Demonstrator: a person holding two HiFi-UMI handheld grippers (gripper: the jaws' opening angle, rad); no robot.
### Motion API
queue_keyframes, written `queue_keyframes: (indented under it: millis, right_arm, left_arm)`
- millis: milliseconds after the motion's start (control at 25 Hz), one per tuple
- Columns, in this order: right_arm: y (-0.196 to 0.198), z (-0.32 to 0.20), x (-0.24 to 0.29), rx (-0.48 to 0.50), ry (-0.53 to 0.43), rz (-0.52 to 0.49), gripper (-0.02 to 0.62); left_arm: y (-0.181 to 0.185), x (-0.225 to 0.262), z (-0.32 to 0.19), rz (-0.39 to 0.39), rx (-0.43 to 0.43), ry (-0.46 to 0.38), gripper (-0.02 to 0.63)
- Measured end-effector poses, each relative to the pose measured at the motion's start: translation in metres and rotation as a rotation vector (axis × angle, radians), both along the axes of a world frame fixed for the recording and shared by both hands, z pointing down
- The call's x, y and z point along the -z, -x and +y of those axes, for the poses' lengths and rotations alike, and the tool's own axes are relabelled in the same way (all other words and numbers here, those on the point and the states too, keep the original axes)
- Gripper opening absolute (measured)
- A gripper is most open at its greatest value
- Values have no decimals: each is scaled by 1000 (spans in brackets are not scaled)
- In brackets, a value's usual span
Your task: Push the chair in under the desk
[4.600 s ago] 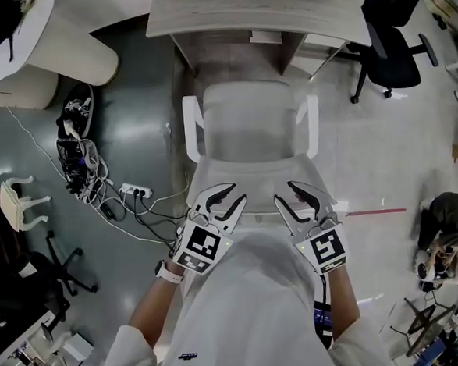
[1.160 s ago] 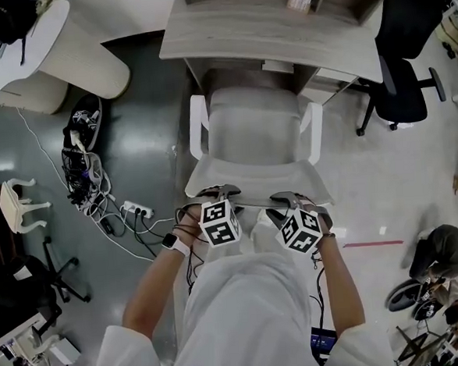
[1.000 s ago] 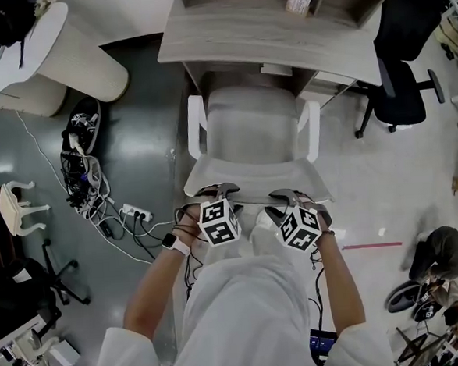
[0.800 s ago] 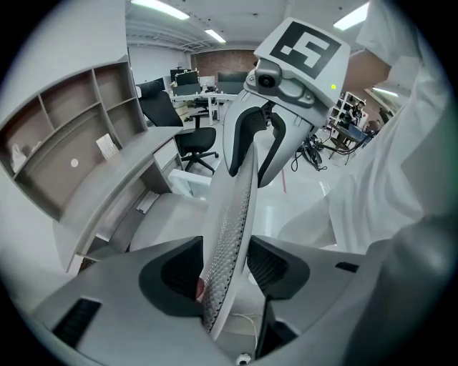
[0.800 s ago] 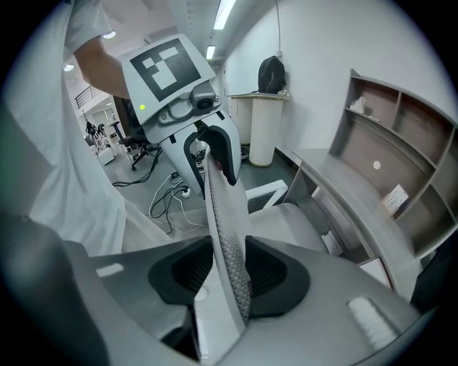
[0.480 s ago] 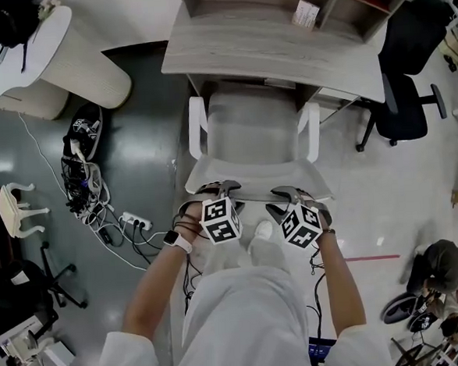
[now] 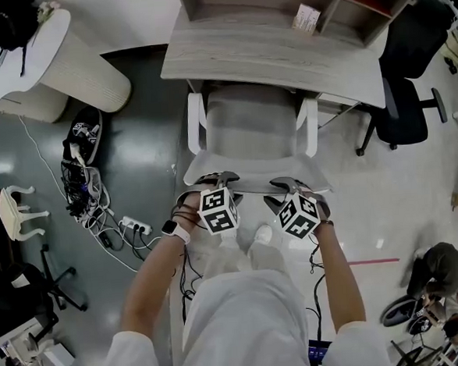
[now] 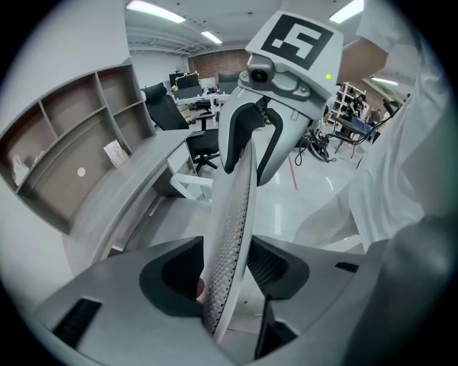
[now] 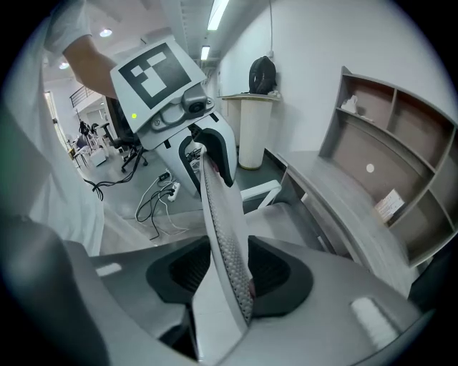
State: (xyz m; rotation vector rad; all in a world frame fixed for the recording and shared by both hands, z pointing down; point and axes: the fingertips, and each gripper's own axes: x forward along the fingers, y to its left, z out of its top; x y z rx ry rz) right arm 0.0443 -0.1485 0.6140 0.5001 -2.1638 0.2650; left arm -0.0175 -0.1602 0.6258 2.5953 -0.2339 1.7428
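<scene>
The room is an office with a shiny pale floor that turns dark grey on the left. At the top of the head view stands a grey wooden desk [image 7: 267,54] with open shelves behind it. A small box [image 7: 305,18] sits on one shelf.

The white chair [image 7: 253,133] is right in front of the desk. The front of its seat is tucked under the desk's edge. Its two white arms and its back stick out toward the person. The person stands just behind the chair back [image 7: 248,183] and reaches both arms down to its top edge.

The left gripper [image 8: 225,271] has its jaws wide apart, one on each side of the chair back. The thin edge sits between the pads with a little gap showing, so it is not squeezed.

The right gripper [image 9: 232,275] is also over the top edge, a bit to the side. Its jaws are opening, with the chair back between them.

A round white table [image 7: 49,66] stands at the far left. A power strip [image 7: 134,224] and tangled cables lie on the dark floor. A black office chair [image 7: 409,72] is on the right.
</scene>
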Motion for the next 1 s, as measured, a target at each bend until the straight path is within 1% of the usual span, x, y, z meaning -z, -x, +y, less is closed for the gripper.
queue_keyframes:
  millis: [160, 280, 440, 560, 640, 720, 800, 880, 1000]
  right_arm:
    - [-1, -16, 0, -8, 2, -1, 178]
    - [-1, -26, -1, -16, 33, -3, 183]
    - [0, -37, 0, -31, 70, -5, 187]
    - [4, -41, -1, -39, 125, -15, 184]
    - [9, -40, -1, -46, 168, -19, 183]
    - [15, -41, 0, -54, 179, -25, 181]
    - [20, -42, 1, -63, 167, -26, 175]
    - [22, -45, 2, -67, 133, -13, 175]
    - [23, -52, 1, -53, 23, 11, 160]
  left_arm:
    - [0, 0, -15, -6, -2, -8, 190]
    - [-1, -1, -26, -3, -6, -19, 192]
    - [-1, -3, -38, -5, -20, -5, 192]
    - [3, -4, -45, 12, -41, -16, 196]
    - [9, -6, -48, 20, -45, -20, 213]
    - [14, -7, -50, 9, -48, -21, 218]
    - [18, -7, -53, -5, -57, -25, 218]
    - [21, -7, -57, -10, -58, -32, 218]
    - [22, -6, -64, -14, -53, -37, 219]
